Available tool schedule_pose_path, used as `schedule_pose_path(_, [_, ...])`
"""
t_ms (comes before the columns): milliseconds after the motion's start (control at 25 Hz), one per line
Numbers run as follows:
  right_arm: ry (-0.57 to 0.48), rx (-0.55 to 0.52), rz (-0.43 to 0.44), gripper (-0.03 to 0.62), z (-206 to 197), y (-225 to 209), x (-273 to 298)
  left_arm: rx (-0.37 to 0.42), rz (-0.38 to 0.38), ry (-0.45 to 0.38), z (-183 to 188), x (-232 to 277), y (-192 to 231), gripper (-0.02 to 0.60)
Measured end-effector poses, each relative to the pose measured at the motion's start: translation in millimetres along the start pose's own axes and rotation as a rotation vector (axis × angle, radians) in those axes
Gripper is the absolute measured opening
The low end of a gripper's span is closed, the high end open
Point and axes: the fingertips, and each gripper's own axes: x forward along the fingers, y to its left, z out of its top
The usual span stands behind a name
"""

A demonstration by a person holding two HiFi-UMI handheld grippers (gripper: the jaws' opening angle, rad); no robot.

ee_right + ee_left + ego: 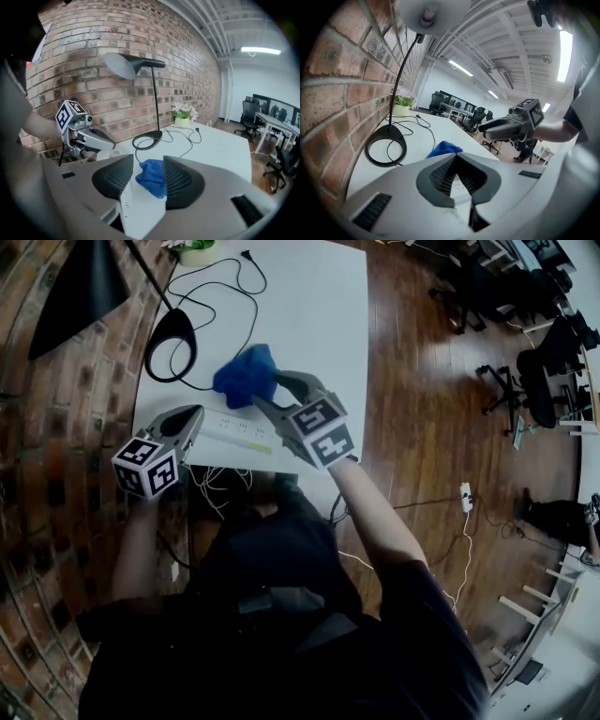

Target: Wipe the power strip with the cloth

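Brickwork (56, 381) filled the left edge of the head view, beside a black desk lamp with a ring base (171, 345) on the white tabletop (319, 315). Nearer, the left claw (456, 155) was pinched shut and empty. The long white power strip (234, 427) lay along the tabletop's near edge, a mere sliver in that claw's own view. A crumpled blue cloth (246, 371) lay just beyond the strip. The right claw (146, 176) stood parted, framing the cloth without pressing it. From overhead, its marker cube (319, 432) hid the strip's right end.
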Motion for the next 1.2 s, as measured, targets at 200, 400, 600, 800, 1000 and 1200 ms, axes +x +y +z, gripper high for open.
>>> schedule_pose_path(200, [0.101,-0.045,0.007,0.212,-23.0,-15.4,50.7,-0.011,0.044,0.079,-21.9,12.9,19.8,-0.011])
schedule_pose_path(400, [0.216,-0.125,0.026,0.269,-55.1,-19.2,93.9,-0.010,0.055,0.118,-40.6,21.5,25.4,-0.009])
schedule_pose_path(600, [0.301,-0.172,0.048,0.279,-84.5,-18.3,118.9,-0.009,0.064,0.166,-58.1,30.4,27.9,-0.009])
schedule_pose_path(800, [0.342,-0.224,0.071,0.279,-98.3,-18.3,133.8,-0.036,0.072,0.194,-70.9,38.6,28.4,-0.009])
schedule_pose_path(1000, [0.339,-0.255,0.152,0.157,-99.0,-4.1,134.8,0.012,0.102,0.216,-81.5,39.4,28.4,-0.006])
schedule_pose_path(1200, [0.338,-0.317,0.164,0.046,-106.7,9.4,130.4,-0.044,0.115,0.202,-87.3,38.1,23.9,-0.005])
